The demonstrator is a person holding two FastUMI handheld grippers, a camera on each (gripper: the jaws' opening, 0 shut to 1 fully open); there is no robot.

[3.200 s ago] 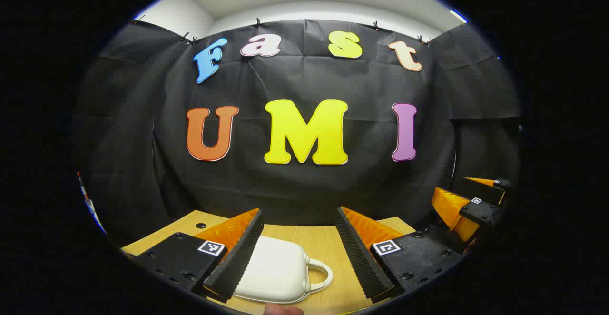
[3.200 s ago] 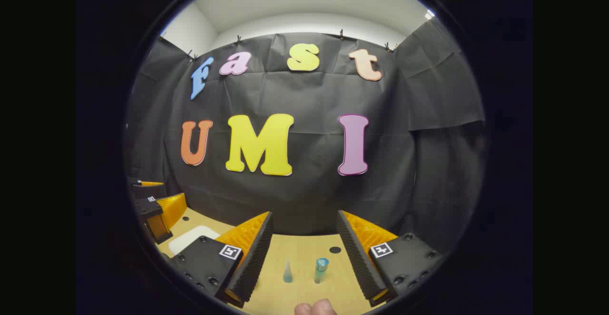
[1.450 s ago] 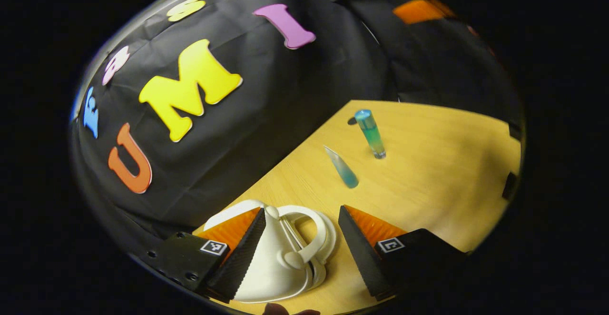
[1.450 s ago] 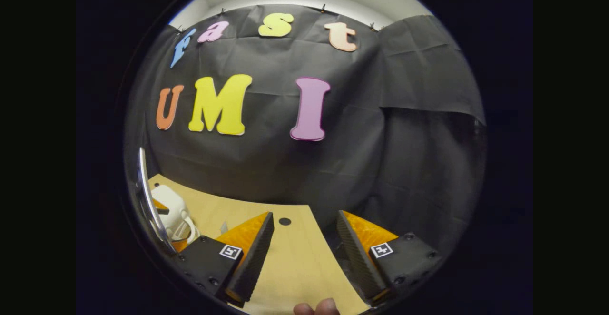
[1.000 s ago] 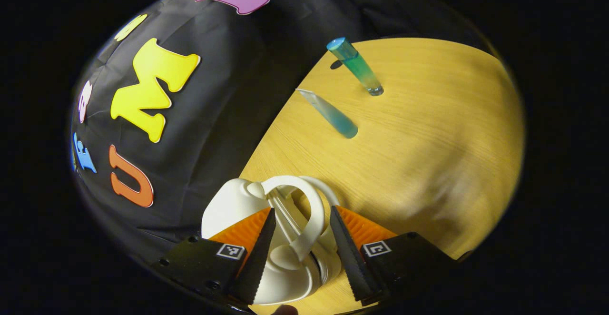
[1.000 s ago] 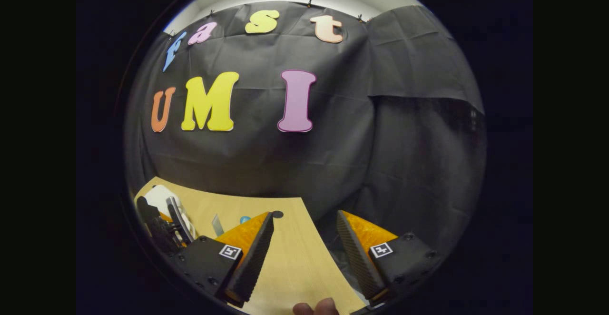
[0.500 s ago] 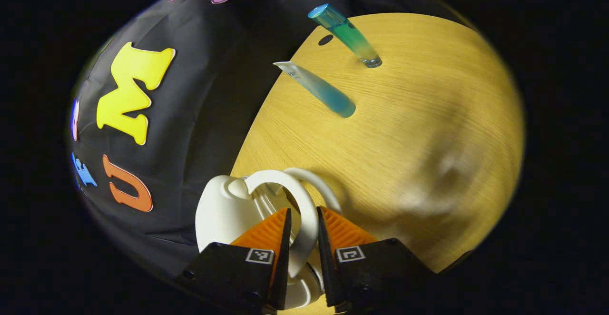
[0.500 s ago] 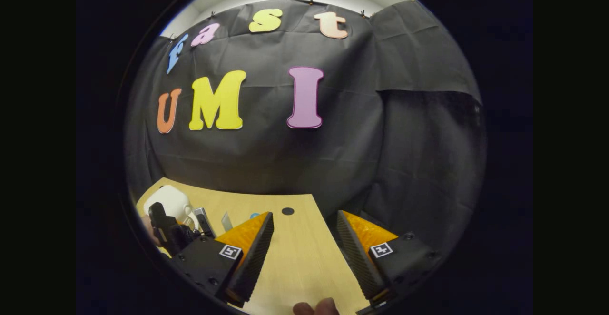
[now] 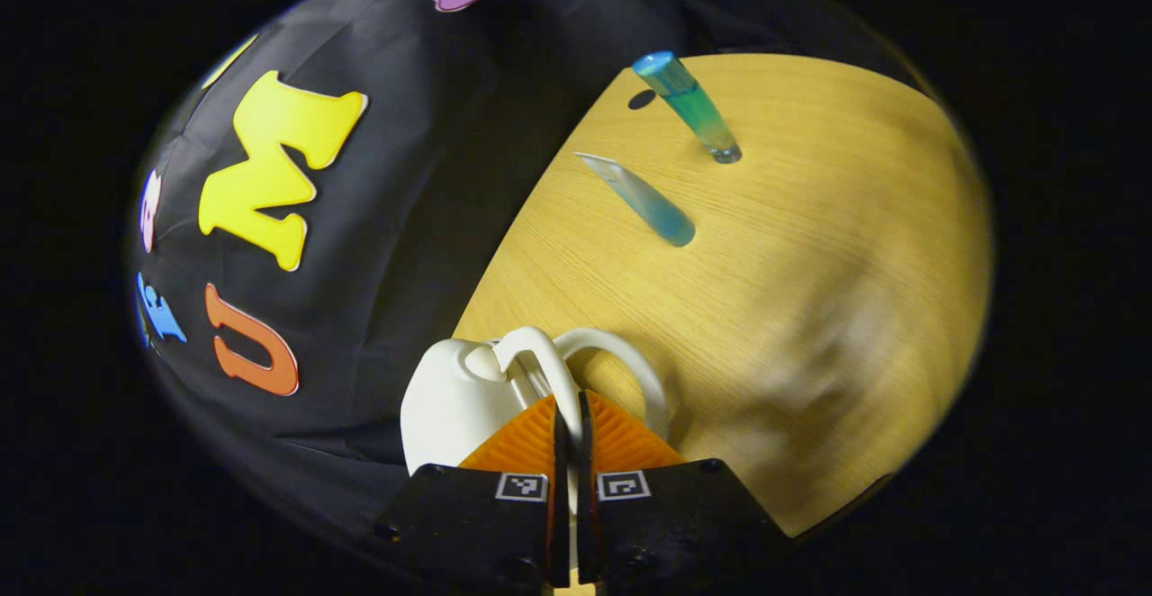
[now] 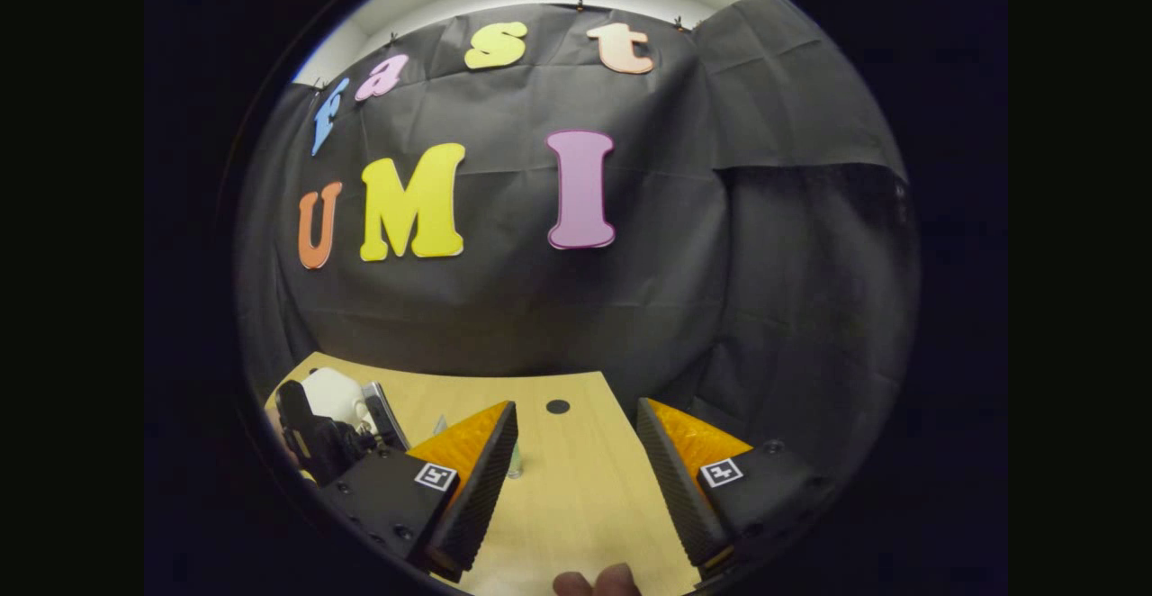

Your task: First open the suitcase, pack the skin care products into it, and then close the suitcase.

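Two products unpacked beyond the suitcase [image 9: 445, 402]: tube [image 9: 641, 200], bottle [image 9: 691, 110] | your left gripper [image 9: 569, 434] clamps its handle [image 9: 540, 371], case barely open | right gripper [image 10: 576, 470] spread, idle | packing, closing remain.

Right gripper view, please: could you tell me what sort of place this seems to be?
Probably a staged recording booth, not a home: black cloth wall, bare wooden table, and a small white suitcase whose handle the left tongs pinch.

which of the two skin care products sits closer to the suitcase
The tapered blue tube, standing on its cap; the capped green-blue bottle stands beyond it, farther from the white suitcase.
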